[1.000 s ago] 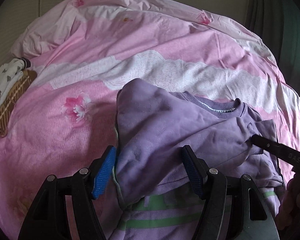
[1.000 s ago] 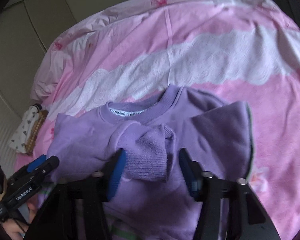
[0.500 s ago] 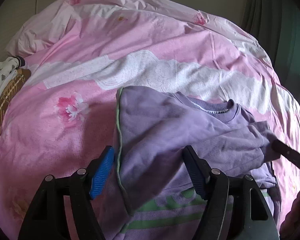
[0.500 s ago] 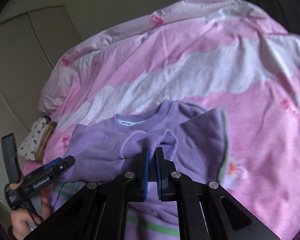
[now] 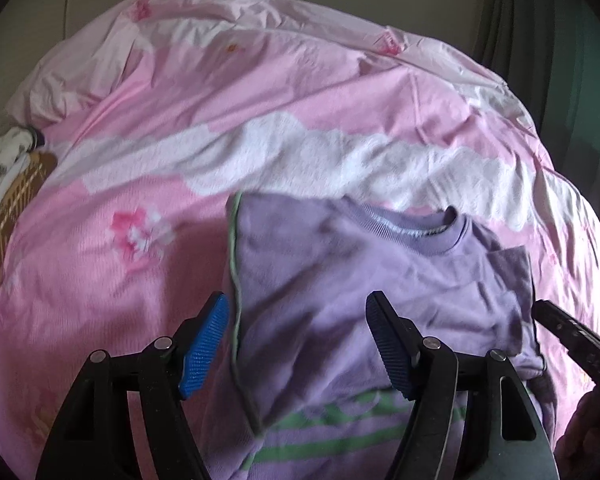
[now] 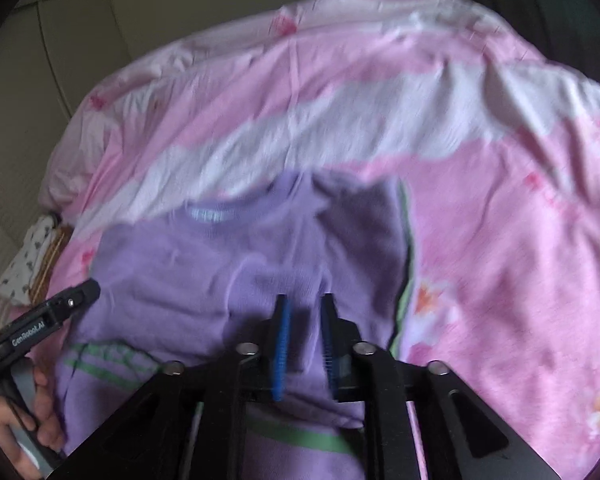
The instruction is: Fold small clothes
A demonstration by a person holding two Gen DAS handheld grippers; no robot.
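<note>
Label in sweatshirt (image 6: pixel 220 264) collar only in R view; R hand-held gripper (image 6: pixel 306 344) opening, L (image 5: pixel 296 344) spread.

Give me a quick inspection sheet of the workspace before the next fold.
Surface: pink floral bedspread, wrinkled.
Job's things: purple sweatshirt lying on it, sides folded in, collar away from the cameras.
Clutter: wicker basket with a white patterned garment at the bed's edge.
Grippers: left gripper open over the sweatshirt; right gripper jaws opening, nothing clearly between them.
Cables: nothing seen.
Surroundings: beige wall, dark curtain.
</note>
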